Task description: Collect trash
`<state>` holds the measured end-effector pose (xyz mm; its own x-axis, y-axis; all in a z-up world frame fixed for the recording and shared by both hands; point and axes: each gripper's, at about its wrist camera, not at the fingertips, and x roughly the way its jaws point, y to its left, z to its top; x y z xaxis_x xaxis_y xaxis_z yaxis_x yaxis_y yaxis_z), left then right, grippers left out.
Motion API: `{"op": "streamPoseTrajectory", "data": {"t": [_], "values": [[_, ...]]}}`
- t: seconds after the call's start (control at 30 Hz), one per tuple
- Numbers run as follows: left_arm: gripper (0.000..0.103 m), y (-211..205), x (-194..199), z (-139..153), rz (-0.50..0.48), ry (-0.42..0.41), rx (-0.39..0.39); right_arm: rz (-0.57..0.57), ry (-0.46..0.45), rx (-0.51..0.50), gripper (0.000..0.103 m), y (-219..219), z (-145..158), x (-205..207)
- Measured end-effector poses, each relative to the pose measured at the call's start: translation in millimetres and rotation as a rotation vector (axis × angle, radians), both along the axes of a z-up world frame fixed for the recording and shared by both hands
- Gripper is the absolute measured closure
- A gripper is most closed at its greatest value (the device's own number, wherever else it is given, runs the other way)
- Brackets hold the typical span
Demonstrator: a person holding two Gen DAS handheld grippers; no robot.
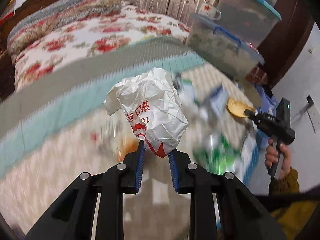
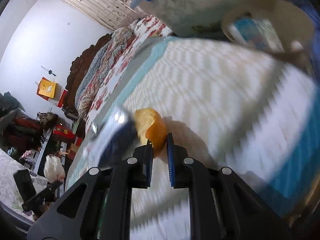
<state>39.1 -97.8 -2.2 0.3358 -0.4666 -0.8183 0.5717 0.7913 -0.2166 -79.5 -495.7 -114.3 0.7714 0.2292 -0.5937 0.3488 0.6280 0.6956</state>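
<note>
A crumpled white paper bag (image 1: 152, 108) with red print sticks up from my left gripper (image 1: 156, 150), whose blue pads are shut on its lower end. My right gripper (image 2: 159, 140) is shut on a piece of orange-yellow peel (image 2: 152, 124) above the pale checked bed cover (image 2: 220, 84). In the left wrist view the right gripper (image 1: 248, 112) shows at the right edge, held by a hand, with the peel (image 1: 237, 108) at its tip. From the right wrist camera the white bag (image 2: 53, 168) appears small at lower left.
Blurred litter lies on the cover: a green bottle (image 1: 216, 152) and blue-white packaging (image 1: 216, 98). Clear plastic storage boxes (image 1: 224, 46) and a red-star mug (image 1: 210, 10) stand at the far right. A floral quilt (image 1: 80, 40) fills the back. A tan bowl (image 2: 276, 20) holds a blue packet.
</note>
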Motion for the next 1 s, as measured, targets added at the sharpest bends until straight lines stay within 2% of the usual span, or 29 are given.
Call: {"op": "streamPoseTrajectory", "data": {"t": [0.17,0.27,0.37,0.4,0.43,0.47,0.5,0.63,0.73,0.87,1.0], "values": [[0.081,9.5,-48.7,-26.0,-0.039,0.057,-0.018,0.017,0.038,-0.007,0.088,33.2,-3.9,-45.8],[0.081,5.4,-57.3,-40.1,-0.047,0.042,0.024,0.079,0.041,-0.036,0.088,57.2,-1.1,-51.9],[0.079,4.1,-59.6,-50.9,-0.042,0.036,0.042,0.092,0.029,-0.064,0.083,75.0,4.3,-51.0],[0.076,3.8,-59.7,-54.3,-0.036,0.028,0.052,0.096,0.030,-0.064,0.078,77.7,4.6,-49.2],[0.069,3.0,-60.1,-57.4,-0.031,0.021,0.057,0.101,0.031,-0.061,0.050,77.0,3.8,-48.1],[0.064,4.1,-59.1,-60.9,-0.021,0.019,0.063,0.093,0.034,-0.065,0.014,78.5,4.7,-47.7],[0.057,5.3,-57.9,-64.2,-0.007,0.023,0.070,0.061,0.017,-0.084,0.009,79.0,8.2,-50.9],[0.049,15.9,-55.2,-64.0,0.026,0.034,0.044,0.030,-0.019,-0.199,0.011,81.1,33.0,-50.5],[0.044,20.3,-56.1,-56.9,0.040,0.013,0.014,0.031,-0.034,-0.243,0.010,71.8,58.1,-27.6],[0.043,23.0,-57.0,-48.8,0.034,-0.006,-0.020,0.091,0.060,-0.180,0.008,70.2,63.1,32.0],[0.042,28.1,-60.8,-45.5,0.035,-0.020,-0.023,0.157,0.190,-0.133,0.008,88.1,43.0,102.3]]}}
